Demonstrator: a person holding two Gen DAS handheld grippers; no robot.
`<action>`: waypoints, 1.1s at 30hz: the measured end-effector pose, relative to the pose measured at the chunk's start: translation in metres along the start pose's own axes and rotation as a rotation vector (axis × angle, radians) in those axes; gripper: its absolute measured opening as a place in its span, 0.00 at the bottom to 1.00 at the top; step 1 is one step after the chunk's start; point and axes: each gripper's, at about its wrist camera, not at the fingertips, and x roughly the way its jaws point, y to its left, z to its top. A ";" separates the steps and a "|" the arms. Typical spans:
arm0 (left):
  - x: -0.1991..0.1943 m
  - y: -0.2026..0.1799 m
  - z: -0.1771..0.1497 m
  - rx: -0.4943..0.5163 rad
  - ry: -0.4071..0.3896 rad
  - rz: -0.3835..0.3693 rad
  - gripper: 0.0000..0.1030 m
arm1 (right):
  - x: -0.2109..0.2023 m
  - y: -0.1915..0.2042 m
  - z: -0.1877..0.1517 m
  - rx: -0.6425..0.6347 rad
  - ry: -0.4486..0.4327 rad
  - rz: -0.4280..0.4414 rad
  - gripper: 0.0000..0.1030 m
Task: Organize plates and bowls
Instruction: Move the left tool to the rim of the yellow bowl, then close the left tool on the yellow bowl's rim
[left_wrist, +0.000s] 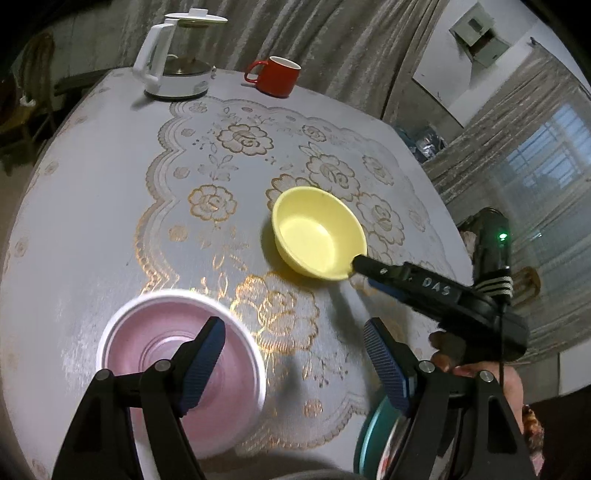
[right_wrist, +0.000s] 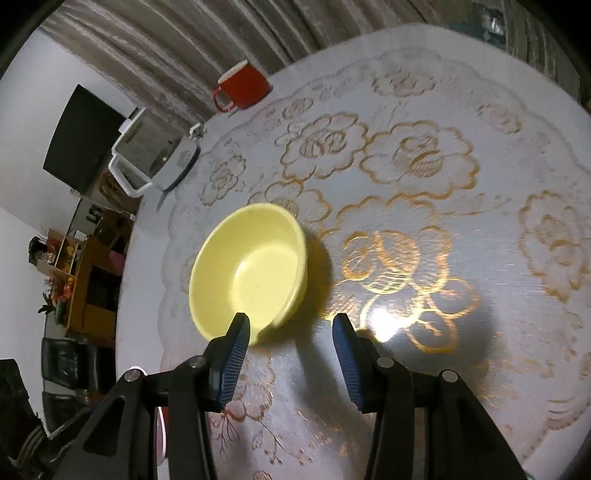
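A yellow bowl (left_wrist: 318, 232) sits upright on the round table's patterned cloth; it also shows in the right wrist view (right_wrist: 251, 271). My right gripper (right_wrist: 290, 334) is open, its left finger over the bowl's near rim, the right finger beside it; in the left wrist view its tip (left_wrist: 360, 263) touches the bowl's rim. A pink bowl with a white rim (left_wrist: 177, 362) lies under my left gripper (left_wrist: 293, 341), which is open and empty above the table. A teal-rimmed plate (left_wrist: 369, 432) peeks out at the lower right, mostly hidden by the gripper.
A white kettle (left_wrist: 177, 59) and a red mug (left_wrist: 275, 75) stand at the table's far edge; both also show in the right wrist view, the kettle (right_wrist: 155, 155) and the mug (right_wrist: 242, 86). Curtains hang behind the table. Shelves stand to the left (right_wrist: 88, 280).
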 end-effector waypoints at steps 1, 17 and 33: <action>0.002 -0.001 0.002 0.003 0.001 0.000 0.76 | 0.005 -0.001 0.001 0.009 0.006 0.004 0.42; 0.061 -0.019 0.039 0.043 0.026 0.069 0.53 | 0.004 -0.019 0.003 -0.014 0.011 0.046 0.19; 0.089 -0.021 0.026 0.098 0.116 0.129 0.13 | 0.010 -0.007 -0.010 -0.085 0.042 -0.002 0.09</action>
